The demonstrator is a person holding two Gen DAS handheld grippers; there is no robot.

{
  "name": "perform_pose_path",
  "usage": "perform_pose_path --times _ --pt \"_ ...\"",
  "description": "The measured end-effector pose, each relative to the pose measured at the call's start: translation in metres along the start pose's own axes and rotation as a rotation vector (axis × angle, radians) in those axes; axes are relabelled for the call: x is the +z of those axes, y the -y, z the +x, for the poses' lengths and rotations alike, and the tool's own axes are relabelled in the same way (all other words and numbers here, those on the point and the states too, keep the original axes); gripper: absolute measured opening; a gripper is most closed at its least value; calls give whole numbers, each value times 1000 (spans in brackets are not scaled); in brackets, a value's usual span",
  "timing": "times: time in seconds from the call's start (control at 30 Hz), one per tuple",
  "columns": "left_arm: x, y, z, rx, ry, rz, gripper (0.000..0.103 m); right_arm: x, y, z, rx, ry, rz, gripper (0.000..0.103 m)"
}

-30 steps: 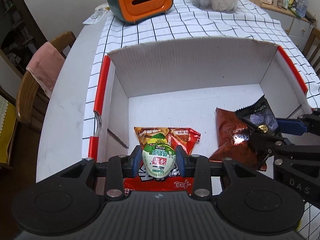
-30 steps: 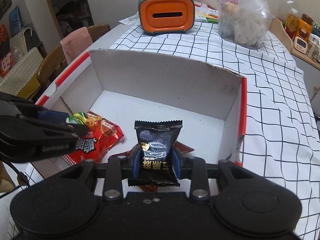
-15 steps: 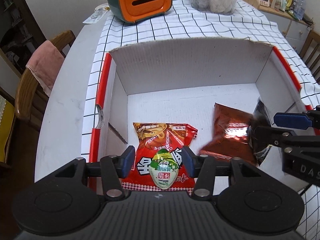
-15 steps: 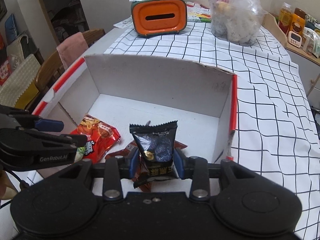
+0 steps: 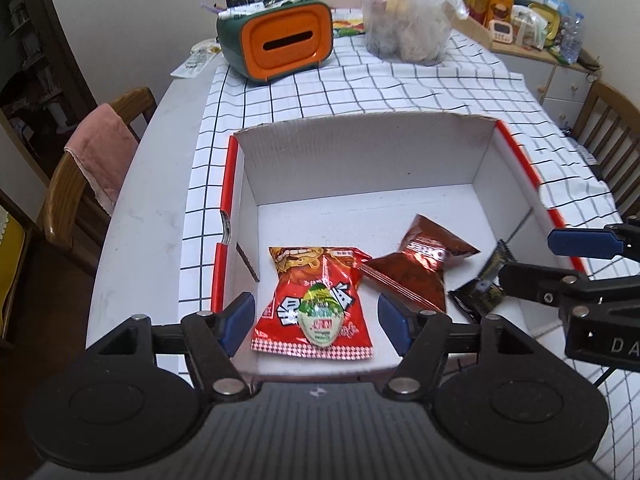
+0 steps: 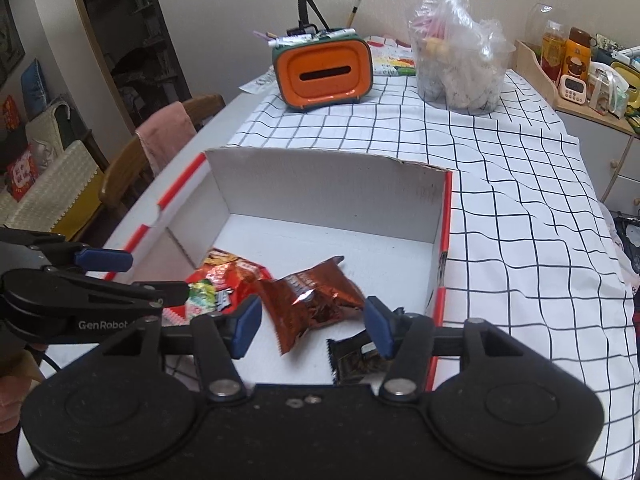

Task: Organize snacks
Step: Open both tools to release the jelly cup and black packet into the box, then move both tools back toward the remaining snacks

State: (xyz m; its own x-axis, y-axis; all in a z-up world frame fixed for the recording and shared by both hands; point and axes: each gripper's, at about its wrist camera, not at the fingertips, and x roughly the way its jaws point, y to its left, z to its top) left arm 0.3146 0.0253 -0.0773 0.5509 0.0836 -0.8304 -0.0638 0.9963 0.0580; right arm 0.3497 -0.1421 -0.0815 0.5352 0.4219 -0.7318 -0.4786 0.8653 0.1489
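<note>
Green-white snack [image 5: 321, 317] lies on the red packet [image 5: 314, 304], low centre of the white box [image 5: 360, 168]; brown packet [image 5: 416, 268] just right of it, black packet [image 5: 482, 284] at the box's lower right. Left gripper [image 5: 316, 322] jaws just opened wide, nothing gripped. Right gripper [image 6: 310, 322] also just opened, empty, above the brown packet. Orange tissue box [image 5: 286, 40] and plastic bag [image 5: 408, 20] stand beyond on the checked cloth [image 5: 360, 88], top of frame.

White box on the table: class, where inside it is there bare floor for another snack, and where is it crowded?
Free: the floor of the white box along its far wall, behind the red packet and brown packet, plus the far right corner. Crowded: the near edge, where the green jelly cup lies on the red packet and the black packet sits beside the brown one.
</note>
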Motion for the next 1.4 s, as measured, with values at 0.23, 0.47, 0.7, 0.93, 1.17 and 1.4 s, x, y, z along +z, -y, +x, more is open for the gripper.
perform_pose_path --times 0.23,0.47,0.7,0.93,1.17,1.4 --pt "-13 -1 -31 -23 44 8 75 -13 -11 -27 13 24 5 82" --pt "-32 -1 -61 -47 85 17 83 -30 -23 -59 35 61 8 87" --pt "-62 2 -85 -26 137 43 87 -52 -33 -80 47 68 15 98" --pt "-91 2 -90 -52 104 47 87 -82 -39 -93 38 54 2 102" --pt "-107 7 -78 -69 71 103 87 -110 -32 -95 2 23 13 102" --pt "-116 6 -49 -51 2 120 87 -132 -26 -78 -20 -45 26 100"
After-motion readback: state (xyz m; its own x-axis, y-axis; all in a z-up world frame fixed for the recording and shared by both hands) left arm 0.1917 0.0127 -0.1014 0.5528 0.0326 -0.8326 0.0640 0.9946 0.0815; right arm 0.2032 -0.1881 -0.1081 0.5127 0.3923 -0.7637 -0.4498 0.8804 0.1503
